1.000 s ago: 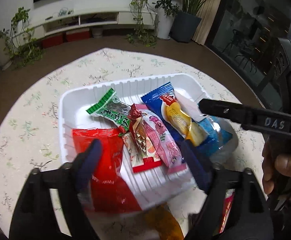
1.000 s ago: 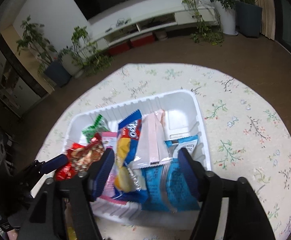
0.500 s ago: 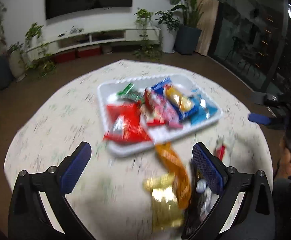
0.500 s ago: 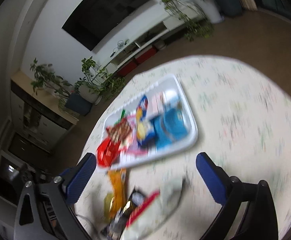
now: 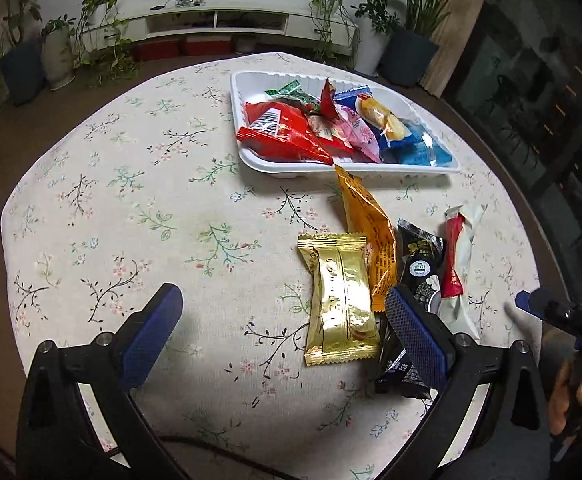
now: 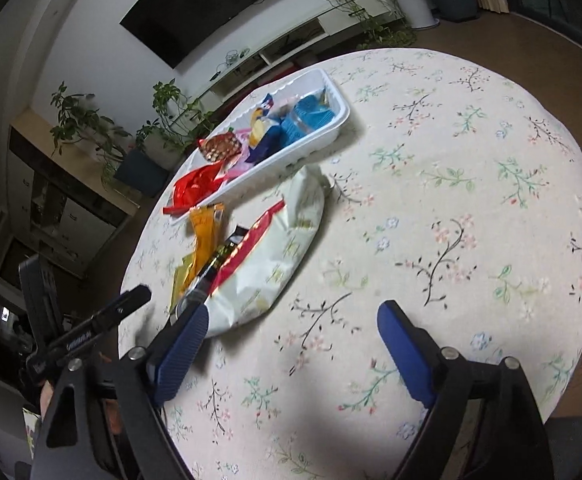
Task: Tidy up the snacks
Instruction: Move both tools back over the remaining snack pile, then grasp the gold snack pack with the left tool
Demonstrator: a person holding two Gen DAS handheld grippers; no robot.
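Note:
A white tray [image 5: 371, 169] holds several packets, among them a big red one [image 5: 287, 136] and blue ones. In front of it, loose on the floral cloth, lie an orange packet [image 5: 367, 220], a gold packet [image 5: 339, 300], a black packet [image 5: 419, 264] and a red-and-white one [image 5: 459, 256]. My left gripper [image 5: 283, 304] hovers open, the gold packet just inside its right finger, untouched. In the right wrist view the tray [image 6: 327, 136] is far off and a pale bag [image 6: 279, 256] lies beside the left finger. My right gripper [image 6: 293, 316] is closing over bare cloth, holding nothing.
The round table [image 5: 111, 200] drops off close to both grippers on the near side. A hand [image 5: 571, 392] holding the other gripper shows at the right edge of the left wrist view. Potted plants and a low white shelf [image 5: 219, 20] stand beyond the table.
Both grippers have drawn back from over the tray to the near part of the table. Their jaws stand wider. The red and blue packets they framed stay in the tray.

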